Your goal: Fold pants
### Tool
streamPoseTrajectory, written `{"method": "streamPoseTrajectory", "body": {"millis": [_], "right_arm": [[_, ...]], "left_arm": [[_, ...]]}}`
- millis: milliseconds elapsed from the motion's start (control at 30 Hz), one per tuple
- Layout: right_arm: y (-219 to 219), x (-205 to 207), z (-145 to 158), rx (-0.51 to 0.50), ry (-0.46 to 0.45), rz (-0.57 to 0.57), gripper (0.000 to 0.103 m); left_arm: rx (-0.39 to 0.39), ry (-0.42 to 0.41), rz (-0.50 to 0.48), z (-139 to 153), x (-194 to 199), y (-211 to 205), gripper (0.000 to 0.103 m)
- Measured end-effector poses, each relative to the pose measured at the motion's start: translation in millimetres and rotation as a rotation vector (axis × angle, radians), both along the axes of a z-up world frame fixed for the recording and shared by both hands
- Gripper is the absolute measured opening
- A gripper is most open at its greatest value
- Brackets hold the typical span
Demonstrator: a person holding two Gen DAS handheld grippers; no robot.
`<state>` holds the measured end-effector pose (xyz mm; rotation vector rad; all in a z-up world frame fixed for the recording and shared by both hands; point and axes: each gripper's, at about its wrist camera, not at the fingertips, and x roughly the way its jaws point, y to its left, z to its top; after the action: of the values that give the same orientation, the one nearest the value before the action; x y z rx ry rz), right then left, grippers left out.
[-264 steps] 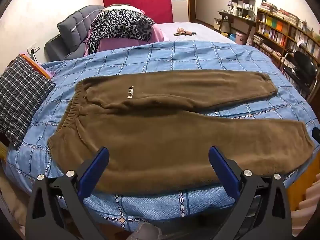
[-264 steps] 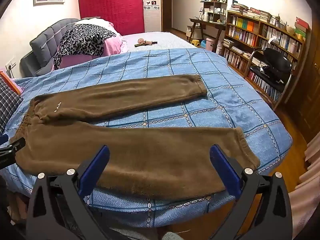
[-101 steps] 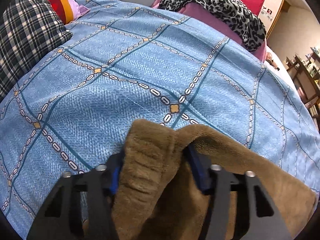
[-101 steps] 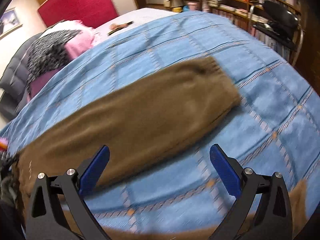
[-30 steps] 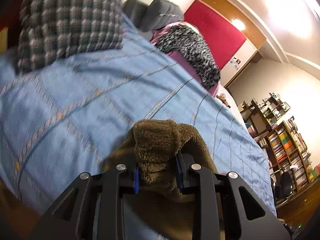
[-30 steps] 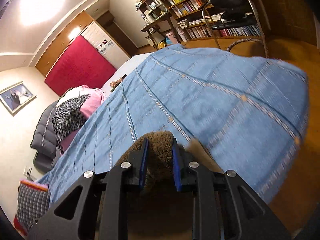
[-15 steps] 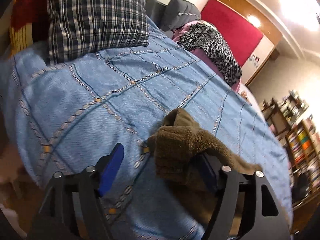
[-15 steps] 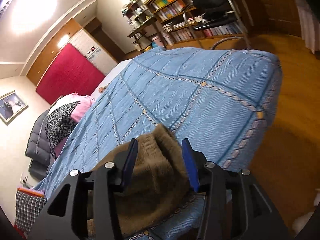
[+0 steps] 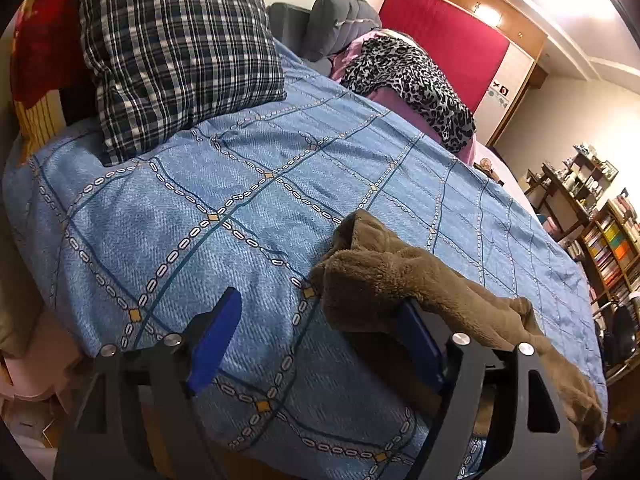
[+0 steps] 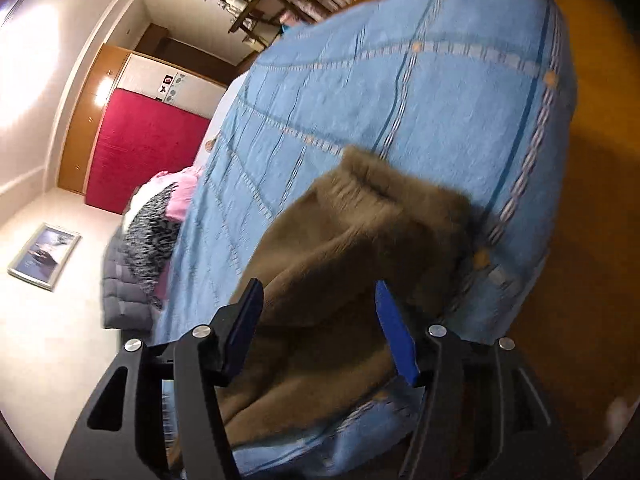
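Observation:
The brown fleece pants (image 9: 404, 280) lie bunched along the near edge of the blue patterned bedspread (image 9: 248, 184). In the left wrist view my left gripper (image 9: 320, 340) is open; the waistband end drapes over its right finger, and the left finger is clear of the cloth. In the right wrist view the pants' cuff end (image 10: 360, 208) lies on the bed's corner, and my right gripper (image 10: 320, 328) is open with the cloth between and under its blue fingers (image 10: 396, 336). This view is tilted and blurred.
A plaid pillow (image 9: 176, 48) and a red cushion (image 9: 40, 40) sit at the bed's left end. A leopard-print garment (image 9: 416, 80) lies on pink bedding at the back. Bookshelves (image 9: 608, 240) and a chair stand right. The wooden floor (image 10: 580, 240) lies beyond the bed's corner.
Both grippers were shut on the pants a second ago and have opened wide, letting the cloth drop on the bed's near edge. The right gripper has tilted and pulled back.

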<state>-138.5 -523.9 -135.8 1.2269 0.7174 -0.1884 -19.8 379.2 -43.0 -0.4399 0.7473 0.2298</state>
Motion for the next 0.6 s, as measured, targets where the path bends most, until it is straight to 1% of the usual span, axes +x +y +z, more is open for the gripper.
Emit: {"method": "streamPoseTrajectory", "body": {"millis": [33, 67, 167, 200, 233, 300, 400, 467, 500, 533, 600], "right_arm": [[-1, 2, -3, 0.021, 0.002, -0.006, 0.060], [-3, 4, -6, 0.037, 0.009, -0.017, 0.060], [-14, 10, -18, 0.094, 0.039, -0.082, 0.060], [-16, 14, -20, 0.105, 0.047, -0.087, 0.060], [-17, 17, -22, 0.109, 0.053, -0.088, 0.060], [-18, 26, -23, 0.102, 0.070, -0.083, 0.060], [-16, 35, -22, 0.054, 0.124, -0.088, 0.059], [-12, 41, -18, -0.008, 0.154, -0.082, 0.038], [-10, 43, -12, -0.057, 0.171, -0.074, 0.023], [-10, 43, -7, -0.081, 0.159, -0.071, 0.016], [-7, 45, 9, -0.140, 0.105, -0.059, 0.011]], "left_arm": [[-0.010, 0.004, -0.008, -1, 2, 3, 0.081], [-0.033, 0.009, -0.038, -4, 4, 8, 0.081], [-0.057, 0.033, -0.092, -13, 8, 18, 0.082], [-0.066, 0.037, -0.100, -17, 8, 21, 0.084], [-0.079, 0.041, -0.106, -21, 8, 23, 0.086], [-0.103, 0.059, -0.134, -29, 9, 26, 0.087], [-0.074, 0.069, -0.148, -33, 11, 26, 0.088], [-0.080, 0.068, -0.135, -35, 13, 29, 0.091], [-0.090, 0.069, -0.125, -37, 16, 31, 0.091], [-0.097, 0.068, -0.119, -38, 19, 33, 0.091], [-0.102, 0.063, -0.110, -38, 24, 32, 0.091]]}}
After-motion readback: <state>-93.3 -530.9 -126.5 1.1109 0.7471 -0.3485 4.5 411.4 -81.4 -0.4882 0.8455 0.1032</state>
